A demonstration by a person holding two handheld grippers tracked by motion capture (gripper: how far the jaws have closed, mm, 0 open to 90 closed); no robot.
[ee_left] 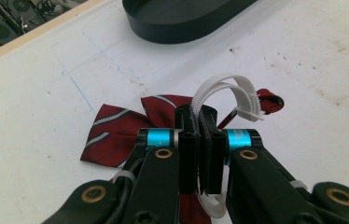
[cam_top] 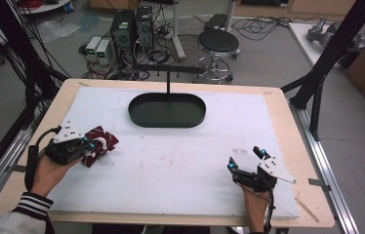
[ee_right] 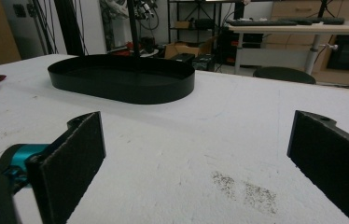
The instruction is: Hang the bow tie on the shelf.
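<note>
A dark red bow tie with grey stripes [cam_top: 101, 140] lies on the white mat at the left. Its white elastic strap [ee_left: 228, 88] loops up from between the jaws of my left gripper [ee_left: 199, 140], which is shut on that strap; the bow tie [ee_left: 121, 128] spreads out just beyond the jaws. My right gripper [cam_top: 244, 160] rests at the right front of the mat, open, with nothing between its fingers [ee_right: 77, 149]. A black oval tray [cam_top: 167, 110] with an upright black stand sits at the far middle of the mat and is also ahead in the right gripper view [ee_right: 121, 79].
The white mat [cam_top: 180, 156] covers a wooden table [cam_top: 295, 146]. A grey smudge [ee_right: 247, 186] marks the mat in front of the right gripper. Beyond the table are a stool [cam_top: 218, 44], computer boxes [cam_top: 131, 29] and cables; black frame posts [cam_top: 336, 44] stand at the right.
</note>
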